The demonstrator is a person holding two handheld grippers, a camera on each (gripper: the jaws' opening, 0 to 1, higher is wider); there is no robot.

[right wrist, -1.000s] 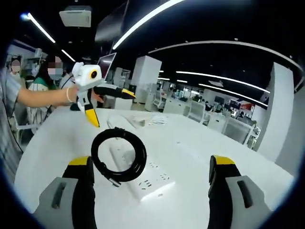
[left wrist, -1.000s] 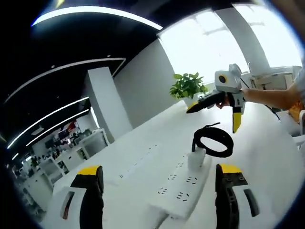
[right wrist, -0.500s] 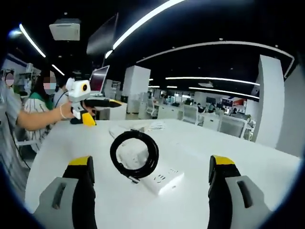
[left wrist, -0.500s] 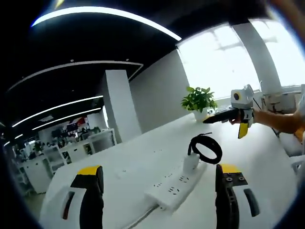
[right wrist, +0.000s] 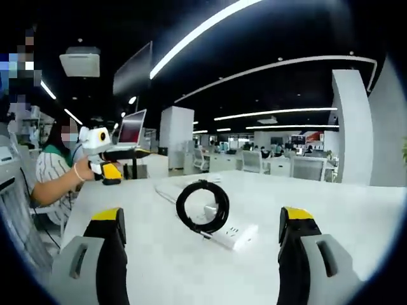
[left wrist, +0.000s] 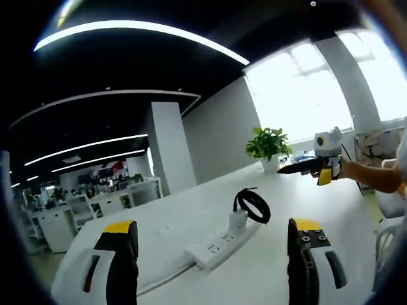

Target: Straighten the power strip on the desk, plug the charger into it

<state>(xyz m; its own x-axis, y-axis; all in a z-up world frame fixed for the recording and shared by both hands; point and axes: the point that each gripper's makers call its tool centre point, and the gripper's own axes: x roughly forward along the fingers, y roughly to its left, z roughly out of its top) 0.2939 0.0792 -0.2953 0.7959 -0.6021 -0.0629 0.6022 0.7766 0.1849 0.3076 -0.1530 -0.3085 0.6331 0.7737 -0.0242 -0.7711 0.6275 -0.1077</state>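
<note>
A white power strip [left wrist: 219, 240] lies on the white desk [left wrist: 267, 273], angled away from my left gripper [left wrist: 213, 267], which is open with nothing between its jaws. A white charger [left wrist: 237, 219] stands plugged into the strip's far end, its black cable coil [left wrist: 252, 204] looped above it. In the right gripper view the strip [right wrist: 232, 234] and the black cable coil [right wrist: 203, 207] sit ahead of my open right gripper [right wrist: 202, 270]. The right gripper [left wrist: 316, 163] shows far right in the left gripper view, held by a hand. The left gripper [right wrist: 105, 154] shows at left in the right gripper view.
A potted plant [left wrist: 268, 145] stands at the desk's far end by bright windows. A white pillar [left wrist: 169, 149] rises behind the desk. A laptop [right wrist: 129, 130] and a seated person [right wrist: 54, 171] are at left in the right gripper view. Office desks and chairs fill the background.
Both cameras have pulled back from the strip and charger, so these look smaller and farther. The strip, charger and coil stay in place on the desk. Both grippers stay open.
</note>
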